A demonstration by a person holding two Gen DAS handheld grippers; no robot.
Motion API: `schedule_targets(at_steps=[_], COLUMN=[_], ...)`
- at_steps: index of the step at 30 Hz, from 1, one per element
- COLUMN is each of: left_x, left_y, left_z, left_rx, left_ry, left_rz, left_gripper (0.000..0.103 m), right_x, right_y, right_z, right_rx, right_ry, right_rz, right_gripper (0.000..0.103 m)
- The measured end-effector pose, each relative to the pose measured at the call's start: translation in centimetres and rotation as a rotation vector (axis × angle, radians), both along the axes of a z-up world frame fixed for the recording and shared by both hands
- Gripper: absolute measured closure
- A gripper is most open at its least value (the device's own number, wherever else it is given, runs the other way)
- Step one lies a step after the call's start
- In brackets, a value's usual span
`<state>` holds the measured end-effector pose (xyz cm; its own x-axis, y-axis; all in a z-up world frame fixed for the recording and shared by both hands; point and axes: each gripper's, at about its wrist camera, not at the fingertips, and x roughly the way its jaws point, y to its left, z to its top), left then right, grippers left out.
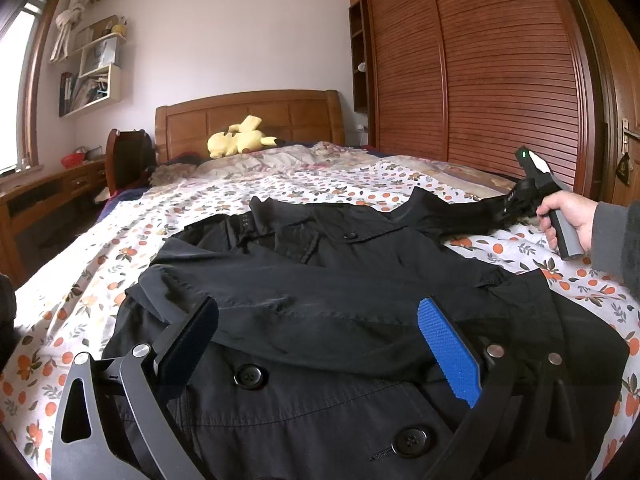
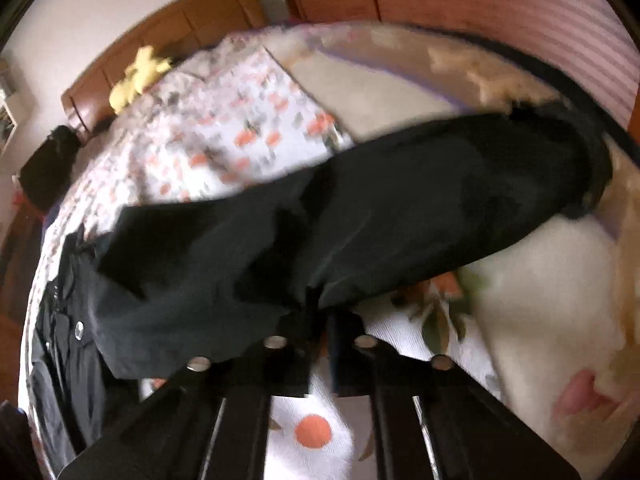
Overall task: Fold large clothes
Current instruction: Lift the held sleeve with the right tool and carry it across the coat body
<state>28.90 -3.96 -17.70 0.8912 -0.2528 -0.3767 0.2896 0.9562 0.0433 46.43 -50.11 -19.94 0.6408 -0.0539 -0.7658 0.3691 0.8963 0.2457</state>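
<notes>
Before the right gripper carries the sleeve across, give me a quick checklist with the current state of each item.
1. Right gripper shut on sleeve: ok.
2. Left gripper open, pads off the coat: ok.
3. Near sleeve already folded across the coat front: ok.
4. Coat lies flat on the bed: not ok, wrinkled at the collar.
5. Plush toy clear of the coat: ok.
6. Grip holds one layer only: cannot tell, view blurred.

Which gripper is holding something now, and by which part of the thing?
The right gripper is shut on the black coat, pinching its right sleeve at the lower edge. The left gripper stands open over the coat and holds nothing.
</notes>
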Motion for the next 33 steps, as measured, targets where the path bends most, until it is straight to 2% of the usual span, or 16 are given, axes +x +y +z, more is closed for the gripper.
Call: schedule_targets(at_steps=[3,9,17,24,33], left_x=[0.0,0.0,0.1,0.0,0.1], left_y=[0.0,0.0,0.0,0.1,0.1], left_z=[0.0,0.0,0.0,-0.1,-0.2], left_rx=[0.002,0.001,-0.001,-0.002,-0.004], left_ry=[0.000,0.001,0.003,0.004,0.006], left_rz=[0.000,0.000,0.000,0.000,-0.001], left_gripper=[0.003,0.003,0.003,0.003,0.003], right_x=[-0.5,-2.4,-4.9,-6.8,-8.3], right_y=[1.9,7.8,15.7,22.0,25.4], right_z=[2.7,8.1,11.0,10.4,5.8], right_rx=[-0.087,-0.188,-0.237,-0.224,-0.214], right_ry=[-0.072,-0.197,-0.256,-0.237,-0.110], right_rz=[0.034,0.203,0.407,0.564,0.641], right_gripper=[0.101,0.101,0.101,0.101,0.100])
